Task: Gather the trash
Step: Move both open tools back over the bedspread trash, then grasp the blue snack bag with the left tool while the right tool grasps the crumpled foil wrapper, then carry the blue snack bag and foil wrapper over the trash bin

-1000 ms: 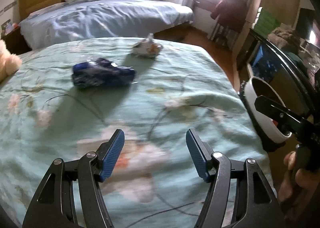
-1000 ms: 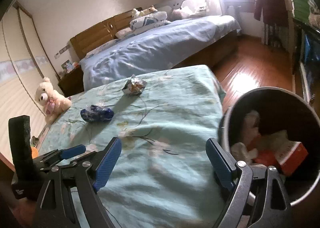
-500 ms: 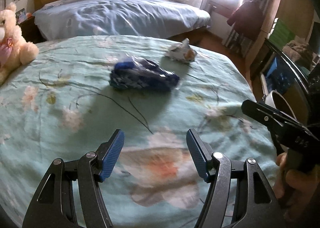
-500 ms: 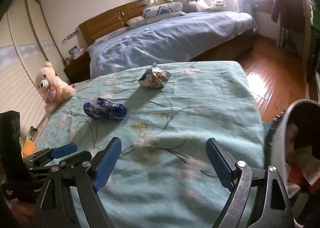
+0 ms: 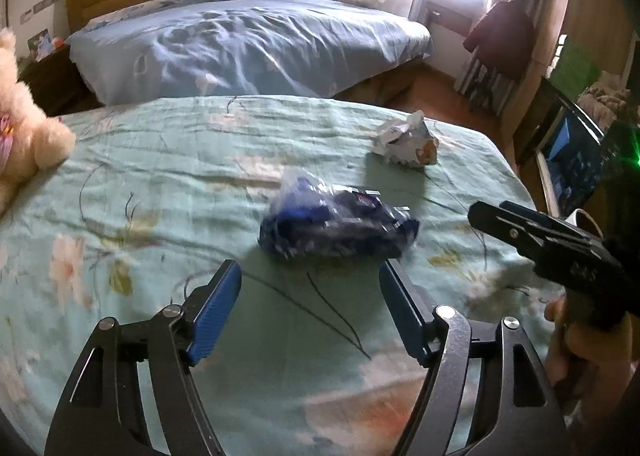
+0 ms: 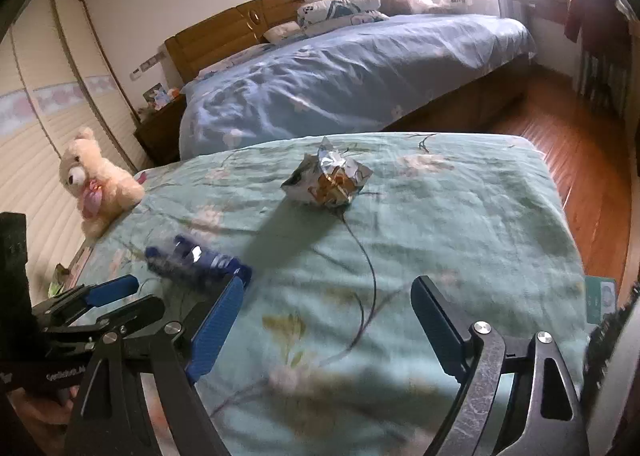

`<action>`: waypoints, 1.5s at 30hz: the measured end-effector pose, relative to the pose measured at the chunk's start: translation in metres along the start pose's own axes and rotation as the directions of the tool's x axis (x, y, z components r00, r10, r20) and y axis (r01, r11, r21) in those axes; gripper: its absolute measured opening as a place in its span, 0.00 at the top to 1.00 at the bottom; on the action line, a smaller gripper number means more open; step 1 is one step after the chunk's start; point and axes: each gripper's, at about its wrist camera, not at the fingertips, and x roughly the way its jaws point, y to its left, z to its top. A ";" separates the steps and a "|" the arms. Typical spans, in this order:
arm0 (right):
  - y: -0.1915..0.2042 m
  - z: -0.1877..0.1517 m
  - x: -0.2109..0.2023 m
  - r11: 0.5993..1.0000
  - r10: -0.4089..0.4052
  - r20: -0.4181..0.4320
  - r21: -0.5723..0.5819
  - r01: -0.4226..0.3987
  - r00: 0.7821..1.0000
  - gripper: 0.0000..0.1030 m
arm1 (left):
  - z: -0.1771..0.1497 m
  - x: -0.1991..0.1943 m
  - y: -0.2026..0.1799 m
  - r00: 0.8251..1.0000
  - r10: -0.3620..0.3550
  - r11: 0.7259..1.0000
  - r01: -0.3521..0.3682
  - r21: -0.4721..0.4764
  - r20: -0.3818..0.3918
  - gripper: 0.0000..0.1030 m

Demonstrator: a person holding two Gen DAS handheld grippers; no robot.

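Note:
A crumpled blue plastic wrapper (image 5: 338, 226) lies on the green floral bedspread (image 5: 160, 192), just ahead of my open, empty left gripper (image 5: 310, 294). It also shows in the right wrist view (image 6: 196, 258). A crumpled silver and orange foil wrapper (image 5: 406, 140) lies farther back on the right; it sits in the middle of the right wrist view (image 6: 328, 180). My right gripper (image 6: 326, 310) is open and empty, a little short of the foil wrapper.
A cream teddy bear (image 6: 96, 180) sits at the bed's left edge. A second bed with blue bedding (image 5: 248, 40) stands behind. Wooden floor (image 6: 580, 144) lies to the right. A dark rim, blurred, shows at the right edge (image 6: 608, 340).
Both grippers have swung left and moved forward over the bed. The blue wrapper now lies close ahead of the left gripper. The trash bin has left both views.

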 end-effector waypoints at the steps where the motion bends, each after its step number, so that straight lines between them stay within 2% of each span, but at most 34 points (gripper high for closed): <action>1: -0.001 0.003 0.004 1.000 -0.001 -0.003 0.001 0.001 1.000 0.16 | 0.003 0.002 0.002 1.000 -0.007 1.000 0.007 -0.001 -0.003 0.28; 13: -0.012 0.042 0.049 0.997 0.026 0.000 0.074 -0.026 1.000 0.18 | 0.017 0.024 0.009 0.993 -0.114 0.994 0.114 -0.002 -0.021 0.28; 15: -0.011 0.047 0.057 0.997 0.017 -0.005 0.073 -0.017 1.000 0.26 | 0.017 0.027 0.006 0.993 -0.115 0.993 0.115 0.006 -0.017 0.28; 17: -0.011 0.049 0.065 0.997 0.015 -0.021 0.071 -0.014 1.000 0.48 | 0.017 0.030 0.002 0.994 -0.109 0.994 0.110 0.022 -0.019 0.29; 18: -0.011 0.049 0.068 0.997 0.023 -0.026 0.069 -0.021 0.999 0.54 | 0.017 0.031 0.001 0.994 -0.111 0.993 0.111 0.026 -0.018 0.32; 19: -0.011 0.048 0.069 0.997 0.031 -0.030 0.065 -0.029 0.999 0.72 | 0.017 0.031 -0.001 0.993 -0.115 0.993 0.115 0.033 -0.018 0.37; 20: -0.011 0.047 0.071 0.998 0.029 -0.038 0.060 -0.026 0.999 0.83 | 0.017 0.032 -0.003 0.993 -0.116 0.992 0.117 0.042 -0.023 0.47; 21: -0.011 0.046 0.071 0.998 0.031 -0.038 0.059 -0.029 0.999 0.83 | 0.017 0.033 -0.006 0.993 -0.114 0.992 0.116 0.052 -0.027 0.51; 25: -0.008 0.042 0.063 0.999 0.038 -0.020 0.036 -0.037 0.999 0.83 | 0.015 0.031 -0.013 0.994 -0.105 0.991 0.106 0.081 -0.017 0.57; 27: -0.008 0.039 0.059 0.999 0.038 -0.018 0.031 -0.038 0.999 0.83 | 0.014 0.029 -0.016 0.995 -0.100 0.990 0.100 0.095 -0.013 0.65; 32: -0.011 0.025 0.041 0.998 0.043 -0.008 0.042 -0.042 0.999 0.83 | 0.003 0.014 -0.025 0.996 -0.086 0.989 0.084 0.124 0.012 0.70; 34: -0.014 0.019 0.033 0.998 0.042 -0.003 0.049 -0.042 0.999 0.83 | -0.006 0.007 -0.027 0.997 -0.078 0.989 0.076 0.123 0.011 0.83; 38: -0.022 0.004 0.013 0.996 0.040 0.009 0.074 -0.040 0.999 0.83 | -0.022 -0.002 -0.025 0.997 -0.076 0.995 0.076 0.069 -0.005 0.83; 45: -0.028 -0.028 -0.024 0.994 0.039 0.016 0.099 -0.040 0.999 0.83 | -0.037 -0.024 -0.030 0.996 -0.083 0.996 0.083 0.020 0.017 0.83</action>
